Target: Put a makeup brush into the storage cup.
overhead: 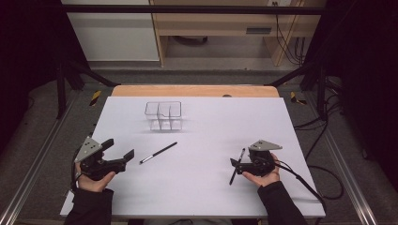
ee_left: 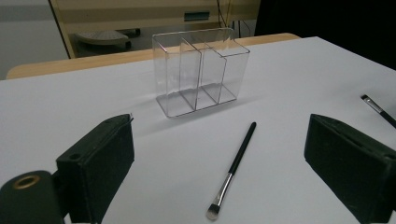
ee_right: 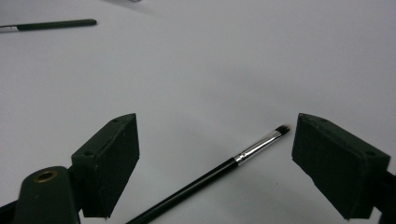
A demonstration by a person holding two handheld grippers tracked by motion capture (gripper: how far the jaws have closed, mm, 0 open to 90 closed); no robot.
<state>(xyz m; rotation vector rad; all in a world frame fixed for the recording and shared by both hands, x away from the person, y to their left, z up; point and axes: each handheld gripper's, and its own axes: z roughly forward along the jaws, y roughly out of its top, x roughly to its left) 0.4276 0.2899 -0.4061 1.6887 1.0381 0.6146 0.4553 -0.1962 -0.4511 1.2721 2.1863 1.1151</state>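
A clear acrylic organizer (overhead: 163, 115) (ee_left: 201, 70) with three compartments stands empty at the table's far middle. A black-handled makeup brush (overhead: 158, 153) (ee_left: 233, 170) lies flat in front of it, bristles toward my left gripper (overhead: 119, 149) (ee_left: 219, 135), which is open and a short way off from it. A second thin brush (overhead: 237, 166) (ee_right: 219, 170) lies on the table between the jaws of my open right gripper (overhead: 238, 167) (ee_right: 217, 126), untouched, bristles pointing away. The first brush (ee_right: 51, 24) also shows far off in the right gripper view.
The white table top (overhead: 202, 192) has a wooden strip (overhead: 195, 90) along its far edge. A cable (overhead: 300, 180) trails from the right gripper over the table's right side. Black frame legs stand beyond the far corners.
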